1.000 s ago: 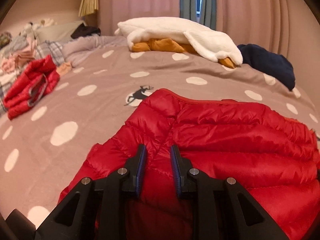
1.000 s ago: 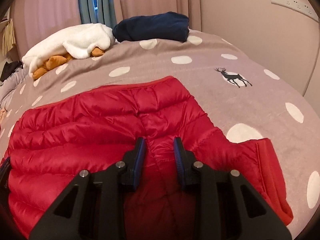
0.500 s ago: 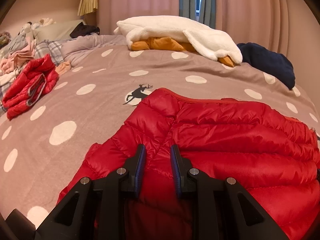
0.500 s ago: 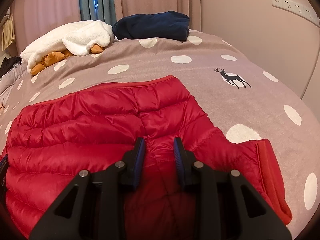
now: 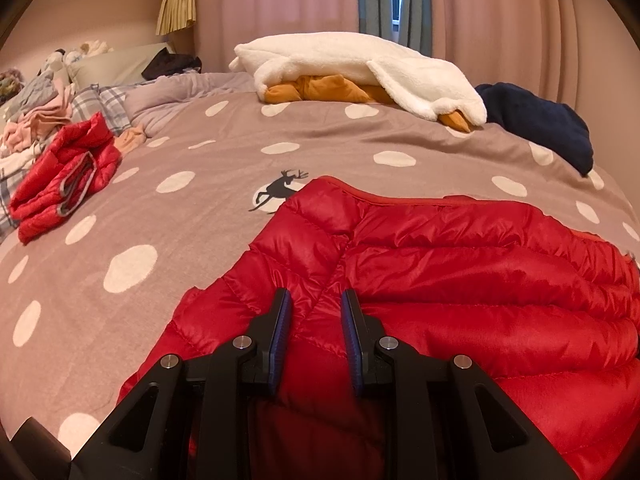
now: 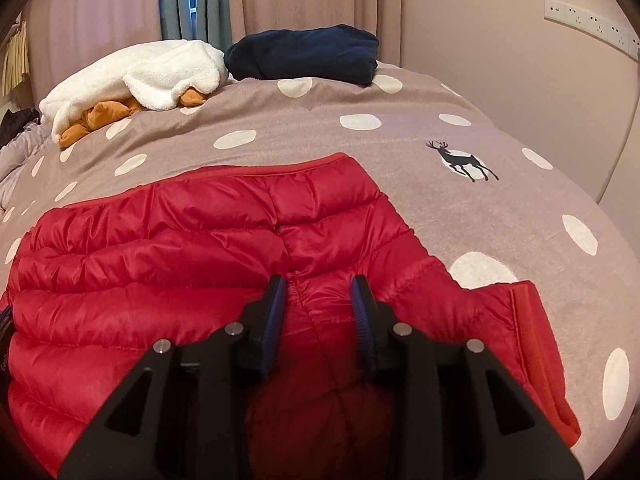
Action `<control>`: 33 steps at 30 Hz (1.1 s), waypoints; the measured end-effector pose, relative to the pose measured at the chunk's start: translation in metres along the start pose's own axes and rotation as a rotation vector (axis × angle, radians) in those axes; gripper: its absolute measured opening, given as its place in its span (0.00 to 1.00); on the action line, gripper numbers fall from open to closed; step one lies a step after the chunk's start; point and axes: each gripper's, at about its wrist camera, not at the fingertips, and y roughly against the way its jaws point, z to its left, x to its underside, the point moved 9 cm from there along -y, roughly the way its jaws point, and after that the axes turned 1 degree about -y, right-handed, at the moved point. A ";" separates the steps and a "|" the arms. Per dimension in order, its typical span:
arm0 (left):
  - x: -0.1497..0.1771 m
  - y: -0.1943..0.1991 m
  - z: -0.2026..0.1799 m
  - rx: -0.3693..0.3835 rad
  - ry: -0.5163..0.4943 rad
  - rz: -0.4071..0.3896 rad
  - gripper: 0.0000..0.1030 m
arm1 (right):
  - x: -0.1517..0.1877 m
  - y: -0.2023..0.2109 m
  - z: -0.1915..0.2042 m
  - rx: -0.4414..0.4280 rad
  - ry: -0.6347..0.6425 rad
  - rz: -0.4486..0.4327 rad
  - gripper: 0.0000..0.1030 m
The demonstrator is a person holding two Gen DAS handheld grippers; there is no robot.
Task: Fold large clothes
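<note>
In the left wrist view, the left gripper is seen with its jaws narrowly parted and a ridge of the red down jacket pinched between them, at the jacket's left shoulder seam; this grip is unchanged from a second ago. The jacket is spread flat on the near part of the bed, its far hem running across toward the bed's right edge. At the left edge of the bed a second, folded red jacket is laid, beside a heap of mixed clothes at the head of the bed. At the far edge a white fleece is draped over an orange garment, with a navy garment at the far right corner. No containers are seen in this view. In the right wrist view, the right gripper is seen over the jacket's right shoulder seam, and its jaws are opening: the gap is wider than a second ago, and the fabric between them is no longer visibly pressed. The sleeve cuff is turned out toward the bed's right edge. This is judged to mean that the right side is being released, so that a fold has been laid down or a new grip is sought, while the left hold is kept. No containers are shown here either.
</note>
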 end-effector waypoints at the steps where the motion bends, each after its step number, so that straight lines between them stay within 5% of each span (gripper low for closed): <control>1: 0.000 0.001 0.000 -0.001 0.000 -0.002 0.23 | 0.000 0.000 0.000 0.001 0.001 -0.001 0.34; 8: -0.010 0.020 0.001 0.006 0.004 -0.052 0.23 | -0.006 0.016 0.000 0.020 0.009 -0.043 0.50; 10: -0.012 0.032 -0.009 0.059 -0.014 -0.071 0.23 | -0.008 0.023 0.003 0.005 0.013 -0.059 0.58; 15: -0.015 0.069 -0.032 0.237 -0.020 -0.132 0.23 | -0.011 0.046 0.015 -0.142 -0.048 -0.095 0.59; 20: -0.006 0.061 -0.036 0.218 -0.056 -0.110 0.23 | -0.009 0.055 0.031 -0.266 -0.066 -0.093 0.59; 24: 0.005 0.038 -0.039 0.237 -0.016 -0.034 0.25 | 0.002 0.044 0.047 -0.246 0.003 -0.046 0.60; 33: 0.010 0.031 -0.044 0.219 -0.036 -0.026 0.26 | 0.014 0.025 0.047 -0.152 0.063 -0.010 0.64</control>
